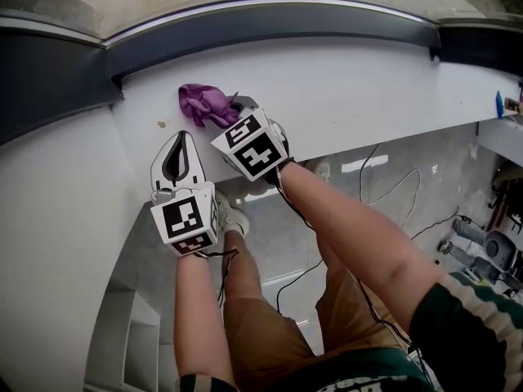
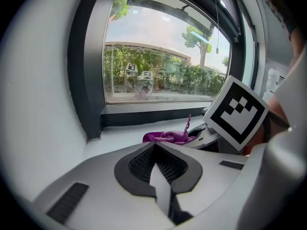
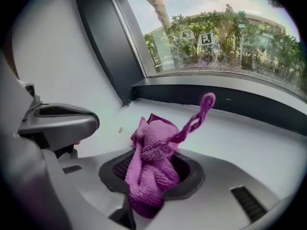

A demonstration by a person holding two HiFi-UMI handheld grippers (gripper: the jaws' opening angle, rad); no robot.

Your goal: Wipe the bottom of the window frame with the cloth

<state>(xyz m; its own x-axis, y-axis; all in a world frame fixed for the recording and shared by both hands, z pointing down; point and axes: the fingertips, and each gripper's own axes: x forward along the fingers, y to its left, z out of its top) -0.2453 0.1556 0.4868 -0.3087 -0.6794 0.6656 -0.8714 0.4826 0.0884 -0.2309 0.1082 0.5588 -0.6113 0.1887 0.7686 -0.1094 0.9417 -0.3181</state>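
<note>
A bunched purple cloth (image 1: 206,102) (image 3: 151,164) is pinched in my right gripper (image 1: 230,113) (image 3: 146,195), whose jaws are shut on it; a loop of the cloth sticks up. The cloth rests over the white sill (image 1: 343,96) just in front of the dark bottom bar of the window frame (image 1: 270,23) (image 3: 225,99). My left gripper (image 1: 176,160) (image 2: 160,176) sits to the left and nearer me, jaws shut with nothing in them. From the left gripper view the cloth (image 2: 168,137) and the right gripper's marker cube (image 2: 236,111) lie ahead.
The dark side post of the frame (image 1: 49,80) (image 2: 88,80) meets the sill at the left corner. A small brown speck (image 1: 161,124) lies on the sill left of the cloth. Cables (image 1: 392,194) trail on the floor below, beside the person's legs.
</note>
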